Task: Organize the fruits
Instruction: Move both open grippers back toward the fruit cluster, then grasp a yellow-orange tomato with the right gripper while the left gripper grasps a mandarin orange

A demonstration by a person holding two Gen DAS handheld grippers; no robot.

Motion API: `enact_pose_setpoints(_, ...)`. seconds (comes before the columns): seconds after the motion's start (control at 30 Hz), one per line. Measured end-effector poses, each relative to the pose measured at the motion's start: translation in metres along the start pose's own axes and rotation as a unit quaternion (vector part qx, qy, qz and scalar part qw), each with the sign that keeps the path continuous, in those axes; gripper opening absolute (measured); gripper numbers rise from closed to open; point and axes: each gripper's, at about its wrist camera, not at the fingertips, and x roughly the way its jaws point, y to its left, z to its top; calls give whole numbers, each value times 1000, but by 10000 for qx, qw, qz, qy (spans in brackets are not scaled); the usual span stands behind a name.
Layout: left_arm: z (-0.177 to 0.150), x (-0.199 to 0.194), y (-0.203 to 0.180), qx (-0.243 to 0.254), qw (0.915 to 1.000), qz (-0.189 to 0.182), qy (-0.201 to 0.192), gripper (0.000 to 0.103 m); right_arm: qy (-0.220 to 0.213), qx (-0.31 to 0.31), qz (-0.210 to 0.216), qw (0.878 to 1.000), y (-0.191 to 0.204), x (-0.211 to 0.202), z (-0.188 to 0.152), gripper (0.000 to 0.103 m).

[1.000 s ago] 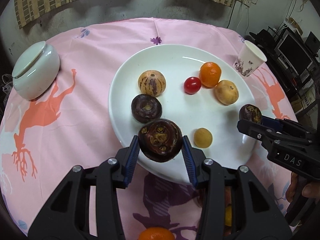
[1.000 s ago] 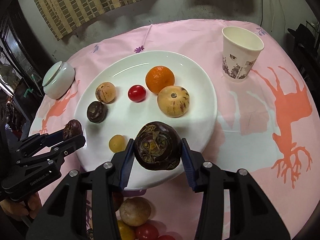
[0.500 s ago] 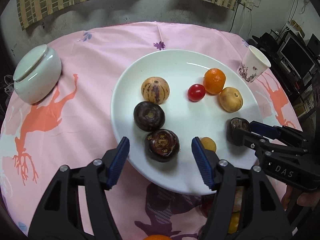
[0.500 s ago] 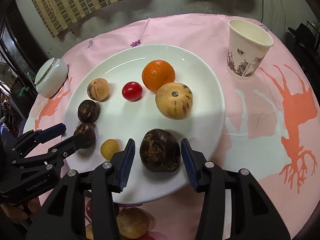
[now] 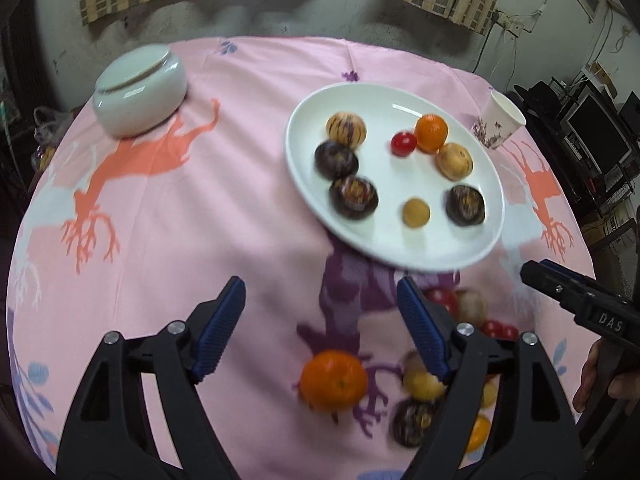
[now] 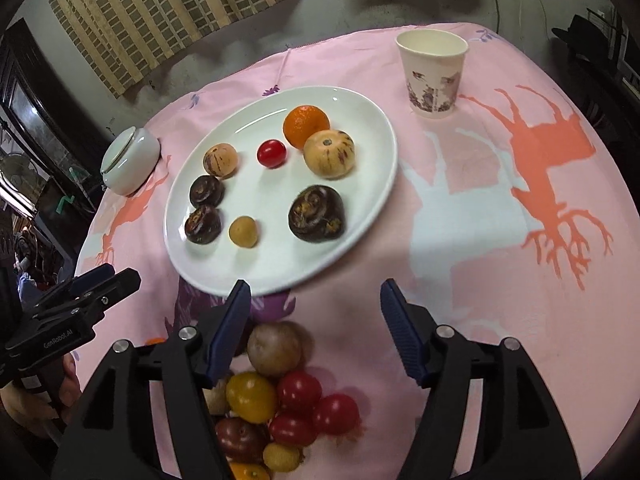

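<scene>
1. the white plate sits on the pink tablecloth and carries eight fruits: three dark purple fruits, two striped tan ones, an orange, a red tomato and a small yellow fruit.
2. one dark purple fruit lies near the plate's right rim; another lies near its left rim.
3. a loose fruit pile rests on the cloth just in front of the plate.
4. my left gripper has just been opening; its jaws stand wide, with nothing between the pads.
5. my right gripper has likewise just been opening, wide and empty, above the pile.
6. a paper cup and a lidded white bowl stand well apart from the plate.
</scene>
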Motion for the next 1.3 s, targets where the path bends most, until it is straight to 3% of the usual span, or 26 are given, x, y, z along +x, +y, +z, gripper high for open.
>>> enact_pose_setpoints(0.27,-55,-24,6,-132,9995,22,274,85,449,277,-105,9985,-6,-22,-53,70)
enact_pose_setpoints(0.57,-94,-42,-3,5,9988,-53,477,87,679,119,-71,9976,9,-41,-98,70)
enact_pose_setpoints(1.0,-116,-54,-14,99,9979,-157,625,89,939,-20,-4,9956,20,-50,-133,70)
enact_pose_setpoints(1.3,-120,-53,-5,2,9977,-82,670,89,999,-748,113,9921,55,-34,-148,70)
